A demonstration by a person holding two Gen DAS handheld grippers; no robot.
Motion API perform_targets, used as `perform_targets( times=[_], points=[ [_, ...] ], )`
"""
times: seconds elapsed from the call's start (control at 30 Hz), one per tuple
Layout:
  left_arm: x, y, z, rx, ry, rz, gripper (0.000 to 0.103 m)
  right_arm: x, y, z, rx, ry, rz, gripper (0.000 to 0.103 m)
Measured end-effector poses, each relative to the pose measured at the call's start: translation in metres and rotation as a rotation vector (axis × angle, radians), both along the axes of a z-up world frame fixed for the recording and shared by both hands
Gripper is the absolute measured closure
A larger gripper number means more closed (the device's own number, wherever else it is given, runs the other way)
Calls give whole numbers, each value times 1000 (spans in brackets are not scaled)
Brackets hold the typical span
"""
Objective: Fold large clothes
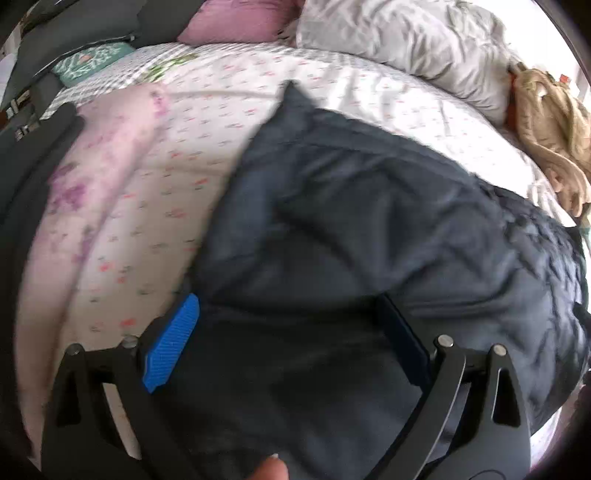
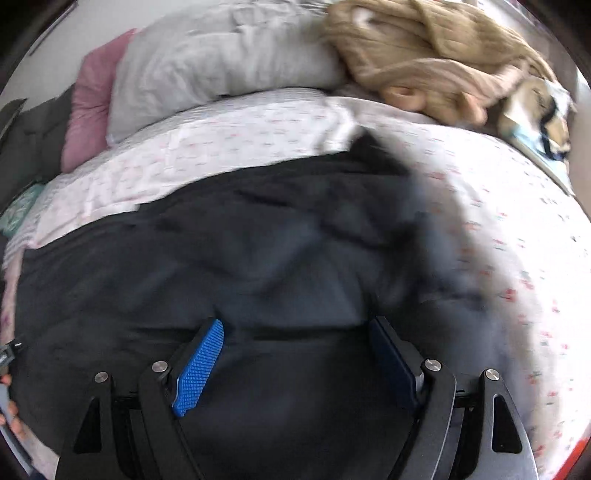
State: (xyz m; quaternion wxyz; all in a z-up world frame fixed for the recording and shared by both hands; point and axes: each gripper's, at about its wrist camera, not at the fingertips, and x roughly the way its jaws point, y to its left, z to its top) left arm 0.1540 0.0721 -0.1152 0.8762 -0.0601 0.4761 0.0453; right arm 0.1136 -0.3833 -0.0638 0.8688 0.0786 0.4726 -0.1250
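A large dark navy quilted garment [image 1: 351, 221] lies spread on the bed and also fills the right wrist view [image 2: 221, 251]. My left gripper [image 1: 288, 325] is open, its blue pads wide apart just above the garment's near edge. My right gripper [image 2: 295, 332] is open too, fingers spread over the dark fabric close to me. Neither holds cloth. The garment's far corner [image 2: 369, 147] is blurred from motion.
The bed sheet [image 1: 221, 122] is white with small pink marks. A grey pillow [image 1: 406, 33] and a pink pillow [image 1: 236, 18] lie at the head. A tan knit garment [image 2: 424, 48] is heaped at the far right. Dark bags [image 1: 74, 26] sit at the far left.
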Motion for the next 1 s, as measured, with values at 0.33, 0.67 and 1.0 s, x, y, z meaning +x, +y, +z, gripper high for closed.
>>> perform_targets(
  times=[0.33, 0.67, 1.0],
  points=[
    [-35, 63, 25, -217, 16, 81, 6, -26, -10, 56, 28, -108, 3, 21],
    [-72, 85, 1, -538, 130, 117, 6, -30, 45, 73, 35, -149, 114, 21],
    [-86, 62, -23, -640, 184, 48, 7, -26, 77, 69, 27, -137, 155, 21]
  ],
)
